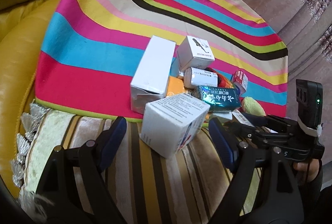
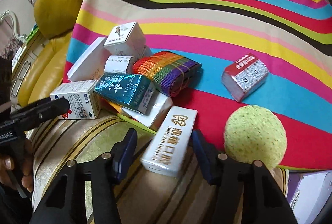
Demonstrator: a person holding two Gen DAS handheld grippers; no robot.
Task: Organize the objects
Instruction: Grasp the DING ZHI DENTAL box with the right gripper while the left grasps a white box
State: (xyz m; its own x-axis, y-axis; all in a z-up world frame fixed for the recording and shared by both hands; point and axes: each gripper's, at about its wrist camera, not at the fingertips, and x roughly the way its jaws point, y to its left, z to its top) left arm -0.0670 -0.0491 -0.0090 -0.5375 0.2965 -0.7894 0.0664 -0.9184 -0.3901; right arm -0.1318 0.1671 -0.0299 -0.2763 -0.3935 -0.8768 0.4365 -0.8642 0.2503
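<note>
A heap of small boxes lies on a striped cloth (image 1: 87, 70). My left gripper (image 1: 167, 132) is open, its blue fingers on either side of a white medicine box (image 1: 174, 122) with printed text, apart from it; the same box (image 2: 76, 99) shows in the right wrist view. My right gripper (image 2: 164, 147) is open around a white box with gold lettering (image 2: 170, 138). A teal foil box (image 2: 124, 91), a rainbow strap bundle (image 2: 166, 70), a red and grey box (image 2: 244, 76) and a green ball (image 2: 255, 136) lie nearby.
A tall white carton (image 1: 153, 72) and a small white cube box (image 1: 195, 52) stand at the heap's far side. A striped cushion (image 1: 145, 182) lies under the grippers. A yellow leather sofa (image 1: 18, 41) is on the left. A purple-white box (image 2: 309, 195) sits at the lower right.
</note>
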